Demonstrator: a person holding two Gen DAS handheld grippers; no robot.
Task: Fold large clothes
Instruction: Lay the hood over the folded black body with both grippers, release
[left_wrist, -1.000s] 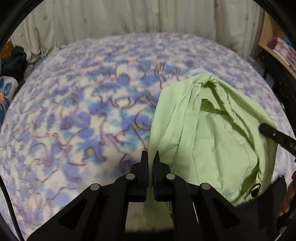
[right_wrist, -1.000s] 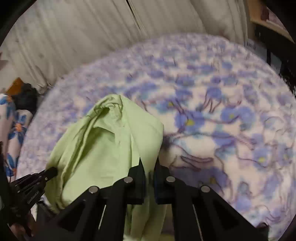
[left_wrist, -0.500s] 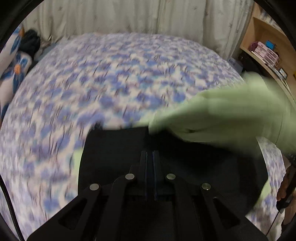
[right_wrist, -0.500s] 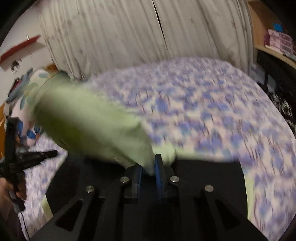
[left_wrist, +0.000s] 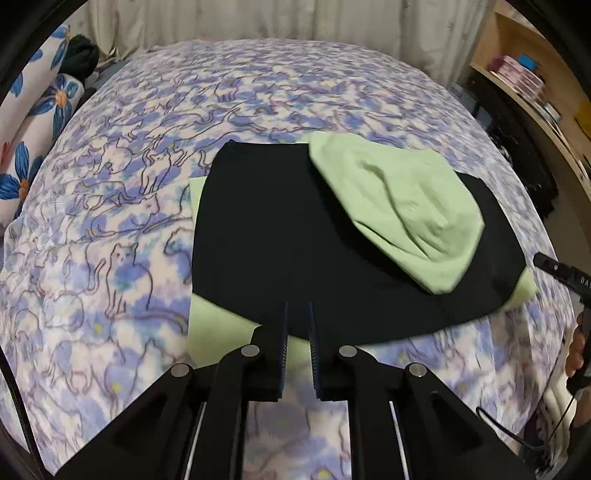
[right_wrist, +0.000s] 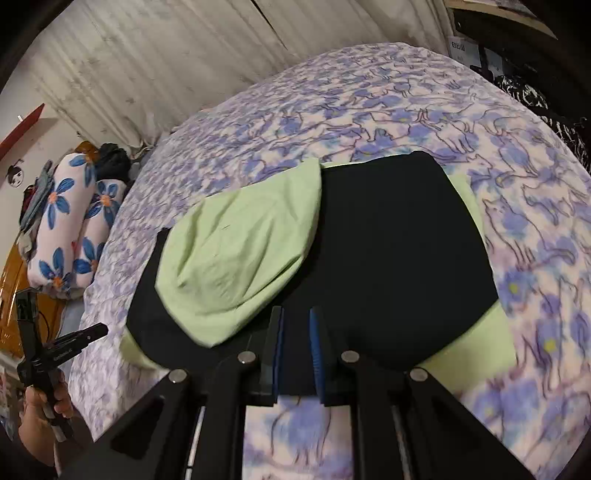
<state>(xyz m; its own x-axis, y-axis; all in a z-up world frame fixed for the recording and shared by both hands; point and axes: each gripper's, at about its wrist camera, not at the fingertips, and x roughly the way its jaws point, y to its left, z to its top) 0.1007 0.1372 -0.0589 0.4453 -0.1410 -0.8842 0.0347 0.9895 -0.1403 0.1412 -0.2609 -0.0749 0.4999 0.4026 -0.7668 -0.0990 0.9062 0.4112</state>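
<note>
— What lies on the bed?

— A large two-tone cloth garment (left_wrist: 280, 236), black on its broad upper face and pale green underneath, spread flat across the blue-flowered cover.

— How is it arranged?

— The black panel (right_wrist: 399, 258) lies smooth and roughly rectangular. Pale green cloth peeks out along its edges and corners. A rounded, pale green hood-like flap (left_wrist: 402, 206) is turned over on top of the black, slightly puffed and creased, covering one side of it.

— Is it bunched anywhere?

— Only that green flap (right_wrist: 243, 254); the rest lies flat.
</note>
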